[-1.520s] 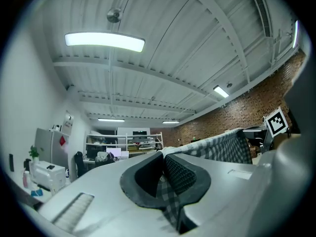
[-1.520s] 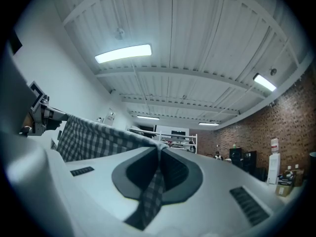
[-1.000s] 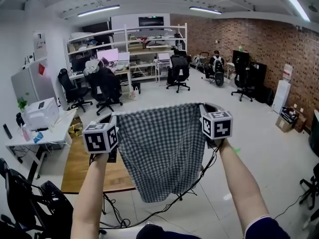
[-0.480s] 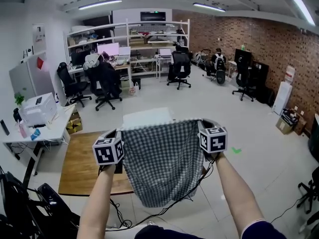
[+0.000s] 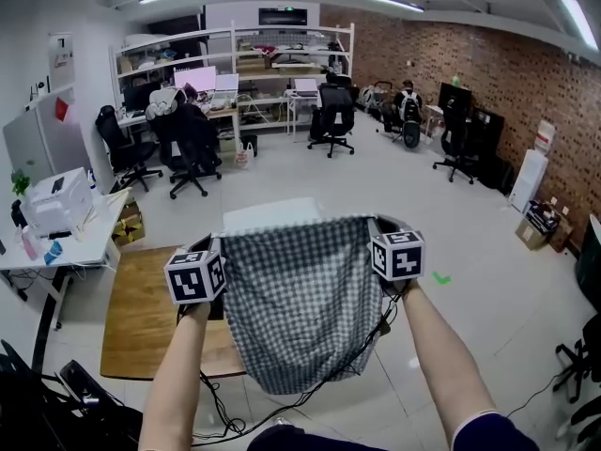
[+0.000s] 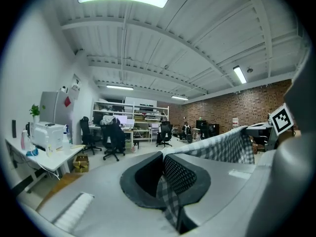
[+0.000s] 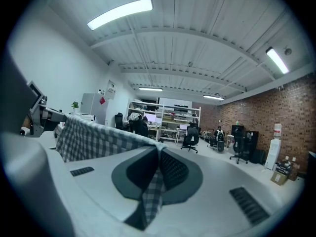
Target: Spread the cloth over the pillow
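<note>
While both arms reach forward, left gripper (image 6: 163,174) and right gripper (image 7: 158,171) each pinch one top corner of the cloth (image 5: 296,299). One cloth, hanging. One white pillow (image 5: 272,216) shows beyond it.

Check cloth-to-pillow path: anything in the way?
Nothing visible. The checked cloth hangs stretched between the left gripper and right gripper, both shut on its top corners. Only the far edge of the white pillow shows past the cloth's top edge; the rest is hidden behind the cloth.
</note>
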